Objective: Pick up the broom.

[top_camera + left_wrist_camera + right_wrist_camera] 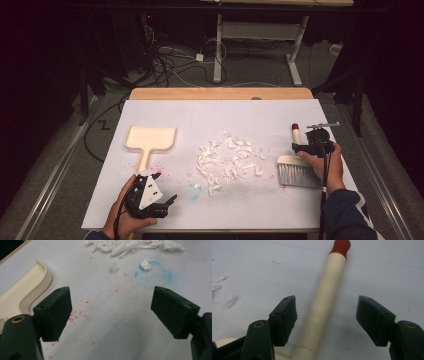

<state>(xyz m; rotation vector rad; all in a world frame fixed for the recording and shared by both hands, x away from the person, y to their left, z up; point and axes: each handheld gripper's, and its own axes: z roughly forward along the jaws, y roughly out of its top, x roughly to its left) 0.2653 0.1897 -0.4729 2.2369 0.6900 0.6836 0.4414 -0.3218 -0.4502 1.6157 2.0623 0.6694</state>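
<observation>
Your right gripper straddles the cream brush handle with a red tip, jaws wide, not pressing. From above, its grey bristles show. Your left gripper gapes over bare table; the cream plastic dustpan holds nothing.

Black two-jaw tongs, grey three-cornered plate, brass screws, trailing black cable, dark blue sleeve

Overhead view; two close tabletop views

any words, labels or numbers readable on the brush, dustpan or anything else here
None can be read.
The brush, with its cream handle and red tip, is plain.
The dustpan bears no mark.
The white table cover shows red specks and a blue ring stain, no writing.
</observation>
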